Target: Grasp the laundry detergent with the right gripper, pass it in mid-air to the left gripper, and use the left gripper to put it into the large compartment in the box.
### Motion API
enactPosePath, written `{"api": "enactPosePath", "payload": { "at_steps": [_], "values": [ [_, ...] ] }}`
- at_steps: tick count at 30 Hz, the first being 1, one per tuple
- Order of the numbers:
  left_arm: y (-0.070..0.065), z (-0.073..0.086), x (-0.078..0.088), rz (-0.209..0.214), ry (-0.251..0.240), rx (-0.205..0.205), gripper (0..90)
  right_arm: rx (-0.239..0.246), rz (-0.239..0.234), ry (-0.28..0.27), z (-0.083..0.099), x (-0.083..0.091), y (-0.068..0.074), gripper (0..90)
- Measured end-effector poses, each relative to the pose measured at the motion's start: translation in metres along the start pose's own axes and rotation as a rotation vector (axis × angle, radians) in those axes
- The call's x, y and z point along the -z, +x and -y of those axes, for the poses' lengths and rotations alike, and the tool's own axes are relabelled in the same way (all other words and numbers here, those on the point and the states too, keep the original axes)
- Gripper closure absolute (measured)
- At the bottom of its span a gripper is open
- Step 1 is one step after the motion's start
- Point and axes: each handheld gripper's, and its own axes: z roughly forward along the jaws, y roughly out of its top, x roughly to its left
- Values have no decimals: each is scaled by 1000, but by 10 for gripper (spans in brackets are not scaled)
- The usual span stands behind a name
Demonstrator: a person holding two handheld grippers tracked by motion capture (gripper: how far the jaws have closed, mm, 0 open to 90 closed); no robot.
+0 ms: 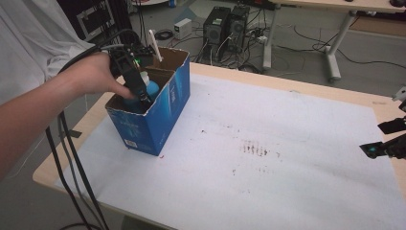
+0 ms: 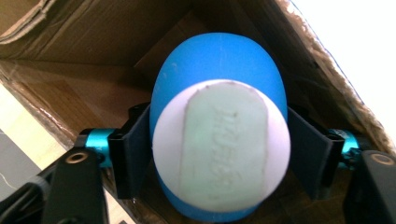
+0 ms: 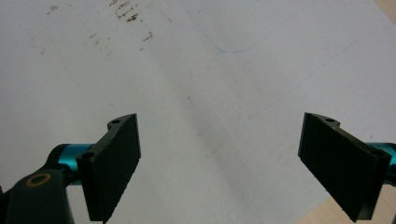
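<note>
From up high the left gripper (image 1: 142, 98) dips into the blue box (image 1: 163, 112) at 10 o'clock; its own view shows jaws squeezing a blue bottle (image 2: 219, 60); right gripper (image 3: 243, 163) gapes wide over the white sheet (image 3: 210, 93).

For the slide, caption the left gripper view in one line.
Left gripper clamps a blue bottle by its sides inside the cardboard box.

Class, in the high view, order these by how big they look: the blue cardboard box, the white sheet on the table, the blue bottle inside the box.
1. White sheet, by far the largest.
2. Blue cardboard box.
3. Blue bottle, smallest, though the box and the left gripper hide much of it.
</note>
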Motion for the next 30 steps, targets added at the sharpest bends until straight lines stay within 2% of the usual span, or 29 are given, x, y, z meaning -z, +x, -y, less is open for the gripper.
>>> {"api": "enactPosePath", "payload": {
  "at_steps": [6,9,14,17,22,30],
  "values": [
    [-2,0,9,1,3,-19,189,8,-6,0,0,0,1,126],
    [-2,-1,18,-16,-4,-40,167,7,-8,2,0,1,2,126],
    [-5,-5,43,-47,-18,-70,165,15,-4,1,1,3,4,126],
    [-12,-11,59,-65,-52,-90,165,19,-1,0,1,5,7,126],
    [-31,-26,74,-51,-79,-176,165,40,3,-8,-2,7,14,126],
    [-76,-63,60,35,-86,-352,165,71,-9,-25,-9,10,27,126]
  ]
}}
